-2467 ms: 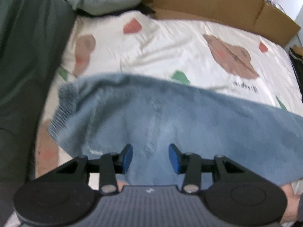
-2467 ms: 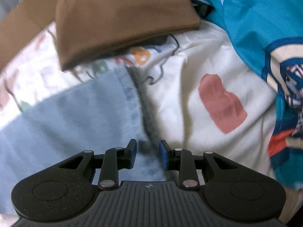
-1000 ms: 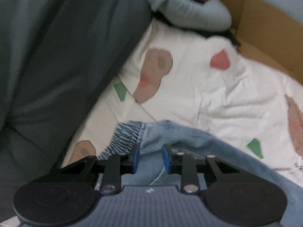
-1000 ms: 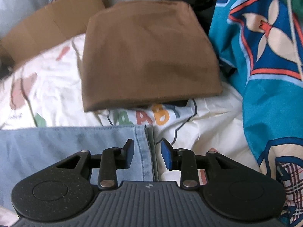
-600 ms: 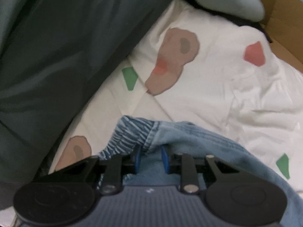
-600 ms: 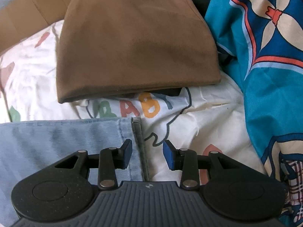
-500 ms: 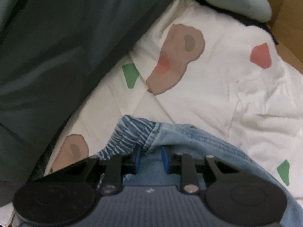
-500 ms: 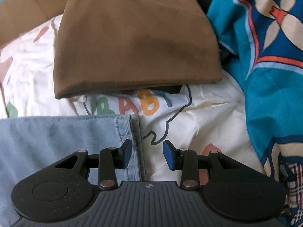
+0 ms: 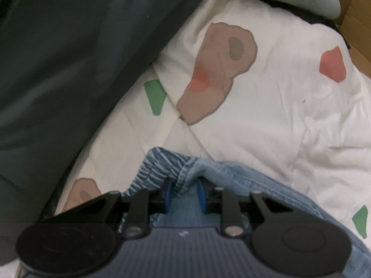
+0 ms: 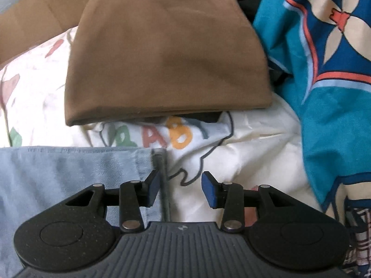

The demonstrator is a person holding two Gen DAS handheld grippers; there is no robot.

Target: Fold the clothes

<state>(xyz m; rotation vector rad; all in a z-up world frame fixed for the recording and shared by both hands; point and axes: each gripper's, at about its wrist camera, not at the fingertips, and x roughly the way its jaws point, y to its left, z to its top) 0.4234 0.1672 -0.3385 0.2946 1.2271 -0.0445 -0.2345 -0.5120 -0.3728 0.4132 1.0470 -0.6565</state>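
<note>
Light-blue denim trousers [image 9: 243,176] spread flat on white quilt with brown, red and green patches [image 9: 266,106]. Gathered waistband corner pinched tight between blue pads of left gripper [image 9: 183,193]. At hem end [image 10: 148,159], right gripper [image 10: 180,188] parted, having just been opening, nothing clamped, left pad over hem edge. Beyond: folded brown cloth [image 10: 167,58], teal patterned fabric [image 10: 329,81], dark grey-green fabric [image 9: 69,58].

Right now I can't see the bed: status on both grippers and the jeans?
Left gripper shut on jeans waistband. Right gripper open, jaws just widened, empty beside the hem. Brown garment lies beyond, clear.
</note>
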